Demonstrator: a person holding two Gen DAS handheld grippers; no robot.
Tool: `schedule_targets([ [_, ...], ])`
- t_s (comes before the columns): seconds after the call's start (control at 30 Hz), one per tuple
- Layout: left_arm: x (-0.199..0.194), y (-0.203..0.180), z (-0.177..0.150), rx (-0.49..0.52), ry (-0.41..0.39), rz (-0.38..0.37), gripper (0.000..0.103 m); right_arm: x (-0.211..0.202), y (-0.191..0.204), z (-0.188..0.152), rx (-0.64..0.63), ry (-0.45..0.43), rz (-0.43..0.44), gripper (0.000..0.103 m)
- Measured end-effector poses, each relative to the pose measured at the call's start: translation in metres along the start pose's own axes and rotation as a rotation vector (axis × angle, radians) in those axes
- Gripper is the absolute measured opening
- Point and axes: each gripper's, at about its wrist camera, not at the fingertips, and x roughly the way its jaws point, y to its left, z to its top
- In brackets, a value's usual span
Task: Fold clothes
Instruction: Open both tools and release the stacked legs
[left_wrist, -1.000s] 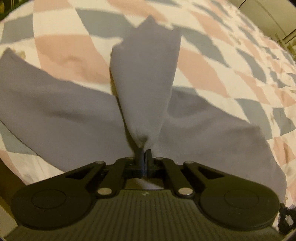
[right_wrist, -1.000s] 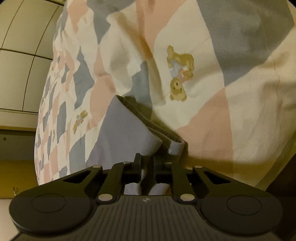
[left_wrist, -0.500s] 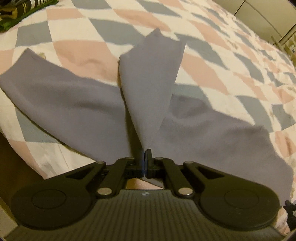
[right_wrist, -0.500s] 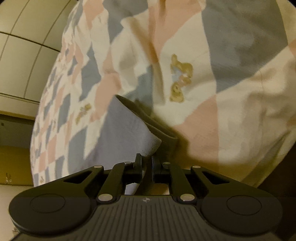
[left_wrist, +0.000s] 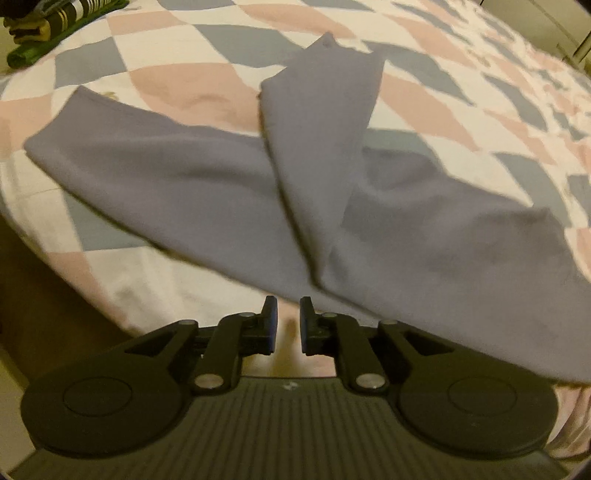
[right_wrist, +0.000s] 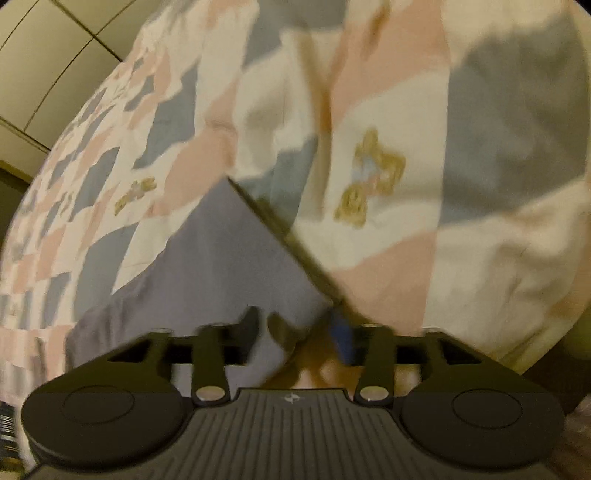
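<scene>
A grey-purple garment (left_wrist: 221, 192) lies spread across the edge of a bed, with a folded flap (left_wrist: 325, 122) lying on top and pointing away from me. My left gripper (left_wrist: 288, 321) is open just short of the garment's near edge, nothing between its fingers. In the right wrist view the same garment (right_wrist: 207, 266) lies with a dark hemmed edge running diagonally. My right gripper (right_wrist: 299, 328) is open, and a corner of the cloth hangs loose between its spread fingers; this view is motion-blurred.
The bedspread (left_wrist: 177, 81) is a pink, grey and white diamond pattern with small bear prints (right_wrist: 373, 177). A folded green and striped garment (left_wrist: 51, 29) lies at the far left. Pale cabinet panels (right_wrist: 55, 55) stand beyond the bed. The bed's edge drops off below the garment.
Both grippers have opened and let go of the garment. The raised flap held by the left gripper has dropped flat, and the left gripper has drawn back from it.
</scene>
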Motion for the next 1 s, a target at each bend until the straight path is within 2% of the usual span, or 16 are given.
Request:
schedule_targets([
  [0.1,-0.008,0.007,0.004,0.001,-0.003,0.015,0.009,0.001,0.01,0.002,-0.054,0.051,-0.047,0.057],
  [0.17,-0.013,0.011,0.006,0.002,-0.005,0.025,0.009,-0.007,0.021,0.003,-0.06,0.044,0.037,0.057],
  [0.27,-0.021,0.018,0.01,0.003,-0.009,0.04,0.009,-0.009,0.061,0.001,-0.163,0.077,0.172,0.052],
  [0.37,-0.015,0.035,0.024,-0.006,0.007,0.054,0.009,0.009,0.119,-0.018,-0.271,0.18,0.299,0.036],
  [0.5,0.0,0.069,0.049,-0.02,0.032,0.065,0.009,0.049,0.197,-0.061,-0.325,0.351,0.41,0.032],
  [0.6,0.013,0.102,0.071,-0.037,0.045,0.072,0.009,0.072,0.258,-0.088,-0.33,0.433,0.469,0.032],
  [0.7,0.029,0.134,0.095,-0.048,0.062,0.086,0.009,0.092,0.315,-0.104,-0.314,0.458,0.504,0.033],
  [0.77,0.039,0.155,0.11,-0.064,0.067,0.087,0.011,0.106,0.344,-0.113,-0.276,0.459,0.518,0.038],
  [0.87,0.05,0.186,0.131,-0.1,0.063,0.077,0.012,0.132,0.378,-0.124,-0.203,0.442,0.526,0.043],
  [1.0,0.041,0.223,0.15,-0.15,0.014,0.104,0.014,0.162,0.41,-0.138,-0.145,0.418,0.523,0.049],
])
